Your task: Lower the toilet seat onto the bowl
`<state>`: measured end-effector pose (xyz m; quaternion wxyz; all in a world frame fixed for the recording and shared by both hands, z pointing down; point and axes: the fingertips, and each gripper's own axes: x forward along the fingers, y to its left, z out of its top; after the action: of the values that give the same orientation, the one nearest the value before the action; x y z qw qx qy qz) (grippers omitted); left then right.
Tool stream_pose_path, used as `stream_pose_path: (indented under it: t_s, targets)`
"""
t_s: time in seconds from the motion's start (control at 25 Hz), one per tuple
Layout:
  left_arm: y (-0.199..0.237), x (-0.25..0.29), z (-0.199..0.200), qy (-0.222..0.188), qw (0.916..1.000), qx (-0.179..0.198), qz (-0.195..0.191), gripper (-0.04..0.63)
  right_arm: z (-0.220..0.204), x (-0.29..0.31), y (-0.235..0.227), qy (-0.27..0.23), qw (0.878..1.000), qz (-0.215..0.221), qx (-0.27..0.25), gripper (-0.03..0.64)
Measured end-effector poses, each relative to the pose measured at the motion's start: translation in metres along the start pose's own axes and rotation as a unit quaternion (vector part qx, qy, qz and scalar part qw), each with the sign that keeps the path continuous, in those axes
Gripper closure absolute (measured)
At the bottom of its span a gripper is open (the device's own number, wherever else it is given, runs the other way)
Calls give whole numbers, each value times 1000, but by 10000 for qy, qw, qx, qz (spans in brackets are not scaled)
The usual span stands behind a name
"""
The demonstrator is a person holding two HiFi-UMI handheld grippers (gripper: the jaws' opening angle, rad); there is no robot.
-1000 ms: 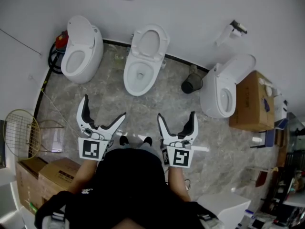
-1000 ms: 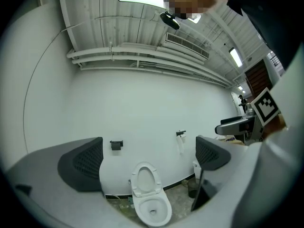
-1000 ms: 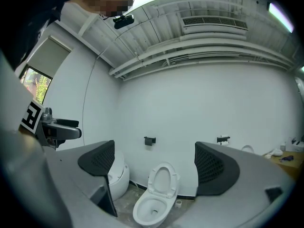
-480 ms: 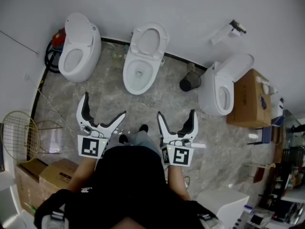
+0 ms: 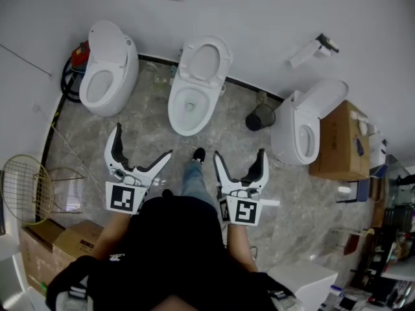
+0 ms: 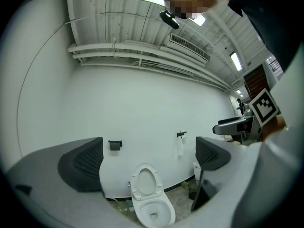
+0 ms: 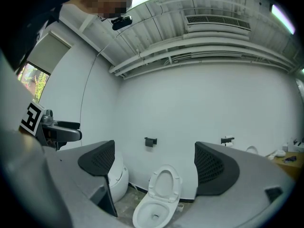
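A white toilet [image 5: 192,102] stands against the back wall in the middle, its seat [image 5: 204,61] raised upright against the wall above the open bowl [image 5: 188,109]. Both gripper views show the same toilet [image 6: 152,208] [image 7: 156,208] ahead, seat up. My left gripper [image 5: 144,146] is open, held well short of the bowl. My right gripper [image 5: 239,157] is open too, level with it and to the right. Nothing is between either pair of jaws. A shoe [image 5: 199,154] steps forward between the grippers.
A second toilet [image 5: 107,70] stands at the left, a third [image 5: 301,125] at the right. A black bin [image 5: 261,116] sits between the middle and right toilets. Cardboard boxes [image 5: 340,141] lie at the right, a wire rack [image 5: 29,186] at the left.
The person has stepped forward: one shoe and leg now reach ahead between the grippers, and the toilets sit slightly nearer. Both grippers stay open.
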<state>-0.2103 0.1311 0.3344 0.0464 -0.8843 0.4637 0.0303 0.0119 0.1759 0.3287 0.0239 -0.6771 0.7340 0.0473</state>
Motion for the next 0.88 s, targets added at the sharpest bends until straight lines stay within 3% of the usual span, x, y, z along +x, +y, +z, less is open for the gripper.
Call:
stream_pose_path:
  t_s: [0.44, 0.88]
  targets:
    - [18, 85, -15, 155, 9997, -132, 128, 12, -18, 87, -45, -1, 9999, 92, 80, 112]
    - [16, 223, -10, 206, 9995, 9, 225, 12, -25, 194, -128, 89, 9992, 320, 218, 112]
